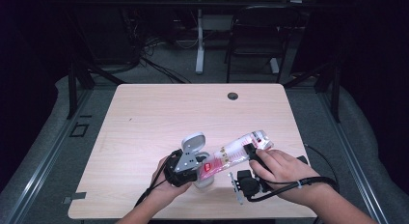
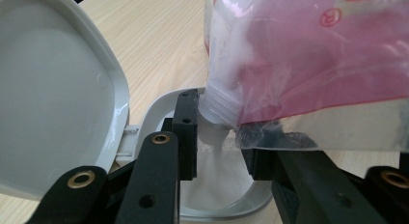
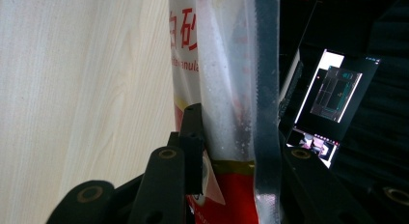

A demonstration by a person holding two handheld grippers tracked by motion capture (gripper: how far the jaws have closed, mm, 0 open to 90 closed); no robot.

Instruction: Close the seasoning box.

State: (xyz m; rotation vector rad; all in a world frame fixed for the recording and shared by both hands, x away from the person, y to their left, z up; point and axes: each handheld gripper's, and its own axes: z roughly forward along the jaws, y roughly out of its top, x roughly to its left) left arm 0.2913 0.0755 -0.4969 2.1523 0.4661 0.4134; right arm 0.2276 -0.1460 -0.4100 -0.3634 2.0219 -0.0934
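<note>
Near the front edge of the pale wooden surface (image 1: 144,118), the left gripper (image 1: 185,167) holds a white container (image 2: 212,195) between its fingers (image 2: 185,132), which are closed on its rim at either side. Its hinged lid (image 2: 53,89) stands open to the left in the left gripper view. Above the container, a clear and pink refill pouch (image 1: 236,151) lies tilted, its threaded spout (image 2: 217,118) pointing down into the open mouth, where white granules show. The right gripper (image 1: 253,154) grips the pouch at its raised far end, the fingers (image 3: 190,147) pressed on both faces of the plastic film, which bears red print. A lit screen (image 3: 333,96) glows in the dark background of the right gripper view.
</note>
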